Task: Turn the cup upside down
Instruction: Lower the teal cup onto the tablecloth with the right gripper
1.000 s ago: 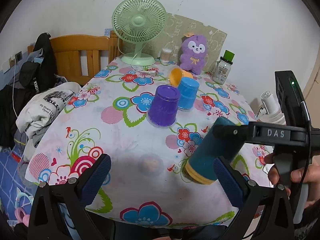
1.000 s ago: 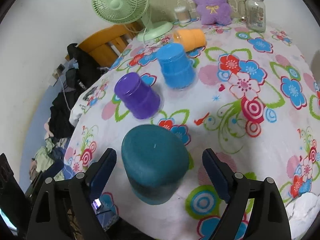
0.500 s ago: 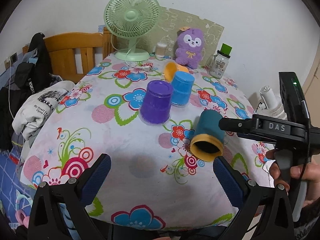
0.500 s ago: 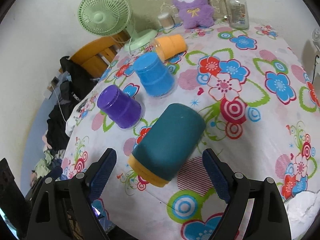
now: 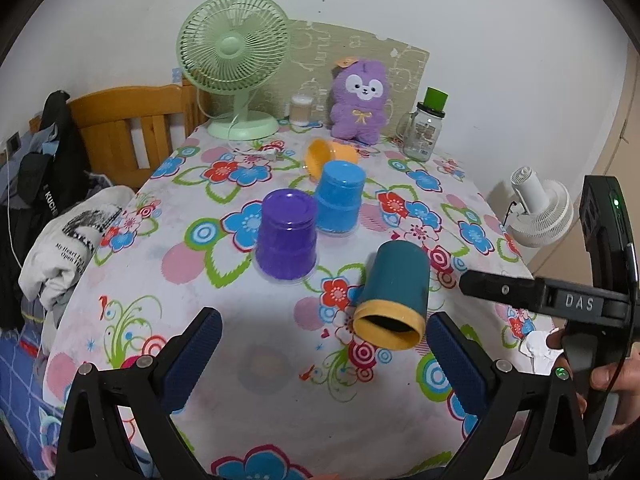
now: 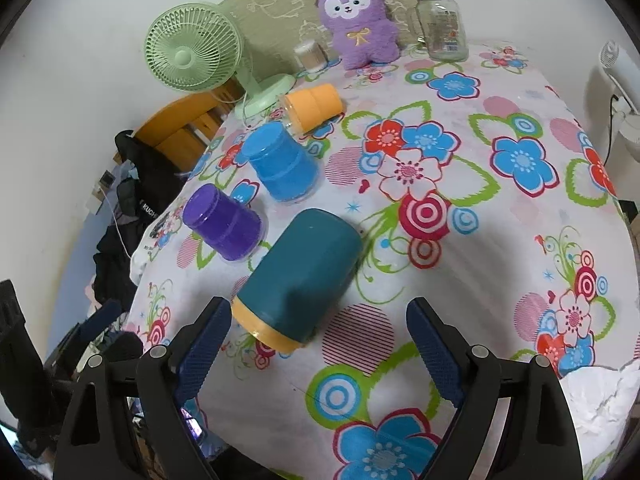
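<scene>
Teal cup [image 6: 300, 276]: we see it on its side on the flowered tablecloth [image 6: 460, 168], yellow rim toward 7 o'clock in the right wrist view.
Right gripper [image 6: 318, 344]: we hold it wide open, empty; the cup lies just ahead of it.
Left gripper [image 5: 320, 354]: wide open, empty.
Purple cup [image 5: 286, 236]: upside down, at 10 o'clock from the teal cup.
Blue cup [image 5: 340, 198]: upside down, behind it.
Orange cup [image 5: 328, 154]: on its side.

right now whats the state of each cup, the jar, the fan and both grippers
teal cup with yellow rim: on its side, free of both grippers
purple plastic cup: upside down
blue plastic cup: upside down
orange plastic cup: on its side
glass jar with green lid: upright, lid on
green desk fan: upright
left gripper: open, empty
right gripper: open, empty
</scene>
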Available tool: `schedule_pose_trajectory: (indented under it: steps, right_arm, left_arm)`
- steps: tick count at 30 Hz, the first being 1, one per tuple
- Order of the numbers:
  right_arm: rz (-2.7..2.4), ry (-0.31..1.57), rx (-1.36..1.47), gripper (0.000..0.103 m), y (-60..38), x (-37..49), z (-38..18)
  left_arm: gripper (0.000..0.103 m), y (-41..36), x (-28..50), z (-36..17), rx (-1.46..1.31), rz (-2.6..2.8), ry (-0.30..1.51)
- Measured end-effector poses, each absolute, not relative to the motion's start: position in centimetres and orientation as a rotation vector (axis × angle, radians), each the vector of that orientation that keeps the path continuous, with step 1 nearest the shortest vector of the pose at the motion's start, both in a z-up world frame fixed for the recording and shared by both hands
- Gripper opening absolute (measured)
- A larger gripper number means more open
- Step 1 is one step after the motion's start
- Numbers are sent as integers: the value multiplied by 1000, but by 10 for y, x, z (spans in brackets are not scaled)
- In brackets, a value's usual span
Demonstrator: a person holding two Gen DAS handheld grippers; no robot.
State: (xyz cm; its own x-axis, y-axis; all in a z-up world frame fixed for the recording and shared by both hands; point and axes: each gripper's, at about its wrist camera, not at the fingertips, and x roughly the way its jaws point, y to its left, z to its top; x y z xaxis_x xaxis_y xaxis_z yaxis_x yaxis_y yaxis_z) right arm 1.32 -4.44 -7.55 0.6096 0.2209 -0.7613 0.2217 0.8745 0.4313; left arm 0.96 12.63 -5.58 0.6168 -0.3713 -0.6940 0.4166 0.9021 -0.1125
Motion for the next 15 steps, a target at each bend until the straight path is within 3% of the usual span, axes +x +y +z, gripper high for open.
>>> schedule_pose_trajectory:
  steps: [15]
  right_arm:
    - [-27, 916, 591, 92, -68, -8, -86]
  left_arm:
    - [103, 84, 27, -48, 177, -506, 779]
